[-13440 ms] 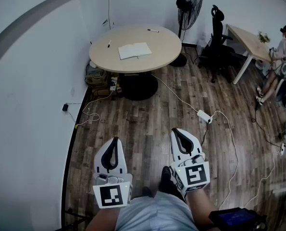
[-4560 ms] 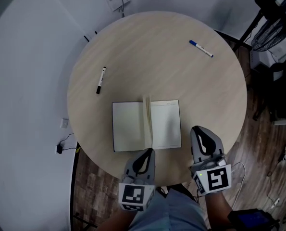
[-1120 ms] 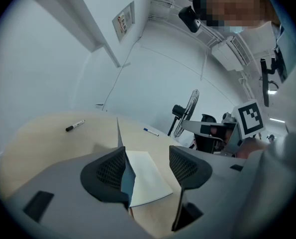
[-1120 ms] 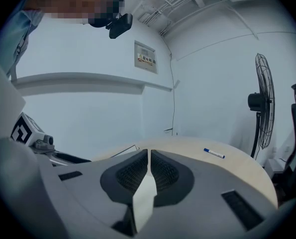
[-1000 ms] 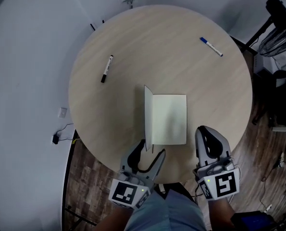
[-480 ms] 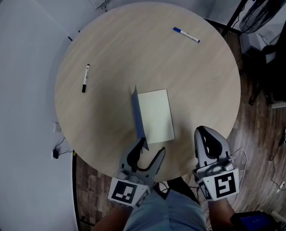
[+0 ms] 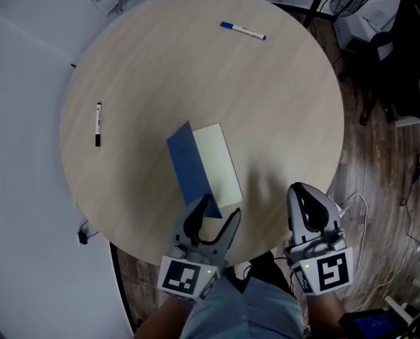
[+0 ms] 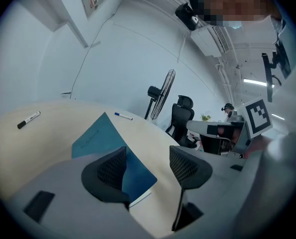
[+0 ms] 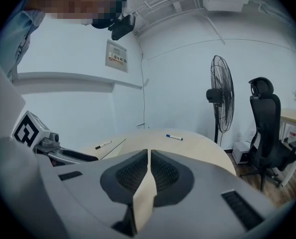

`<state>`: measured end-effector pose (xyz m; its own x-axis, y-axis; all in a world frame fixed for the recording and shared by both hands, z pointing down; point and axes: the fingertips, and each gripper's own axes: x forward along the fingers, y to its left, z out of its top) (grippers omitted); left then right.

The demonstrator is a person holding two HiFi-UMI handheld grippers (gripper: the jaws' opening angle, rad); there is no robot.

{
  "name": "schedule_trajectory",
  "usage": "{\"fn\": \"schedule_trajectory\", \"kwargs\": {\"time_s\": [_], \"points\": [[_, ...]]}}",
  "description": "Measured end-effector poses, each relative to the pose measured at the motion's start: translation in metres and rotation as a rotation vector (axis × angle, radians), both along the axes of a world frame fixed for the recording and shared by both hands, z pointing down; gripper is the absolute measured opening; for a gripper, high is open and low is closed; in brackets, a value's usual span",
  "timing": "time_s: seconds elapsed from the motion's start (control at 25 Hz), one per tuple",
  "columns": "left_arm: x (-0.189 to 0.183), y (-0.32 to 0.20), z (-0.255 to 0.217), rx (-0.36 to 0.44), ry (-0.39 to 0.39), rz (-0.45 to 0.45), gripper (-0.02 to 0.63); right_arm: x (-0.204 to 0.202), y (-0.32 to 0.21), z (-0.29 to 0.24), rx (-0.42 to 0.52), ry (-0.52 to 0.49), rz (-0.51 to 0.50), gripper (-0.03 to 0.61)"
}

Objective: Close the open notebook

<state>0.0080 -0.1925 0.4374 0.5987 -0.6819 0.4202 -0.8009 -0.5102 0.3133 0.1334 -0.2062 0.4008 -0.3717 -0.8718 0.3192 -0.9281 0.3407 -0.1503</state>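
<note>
Closing underway: my left gripper (image 7: 217, 214) has fingers apart, the blue-covered paper notebook (image 7: 190, 162) half-folded beside its left finger; next I press the cover flat; my right gripper (image 7: 303, 189) is pinched together, empty

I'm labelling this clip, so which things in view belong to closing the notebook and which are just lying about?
In the job:
notebook, its blue cover not yet flat
left claw, open at its near edge

Lying about:
black marker
blue marker
right claw, shut, apart from the notebook
</note>
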Motion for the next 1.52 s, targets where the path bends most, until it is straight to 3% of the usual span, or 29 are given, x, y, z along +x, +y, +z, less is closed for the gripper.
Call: {"fn": "schedule_trajectory", "kwargs": {"time_s": [0.8, 1.32, 1.52], "points": [[0.048, -0.022, 0.091, -0.156, -0.089, 0.167, 0.318, 0.054, -0.006, 0.079, -0.124, -0.030, 0.145, 0.049], [0.060, -0.021, 0.126, -0.240, -0.194, 0.192, 0.322, 0.082, 0.000, 0.097, -0.146, -0.041, 0.198, 0.049], [0.061, -0.022, 0.133, -0.321, -0.225, 0.214, 0.322, 0.087, 0.002, 0.094, -0.144, -0.033, 0.200, 0.049]]}}
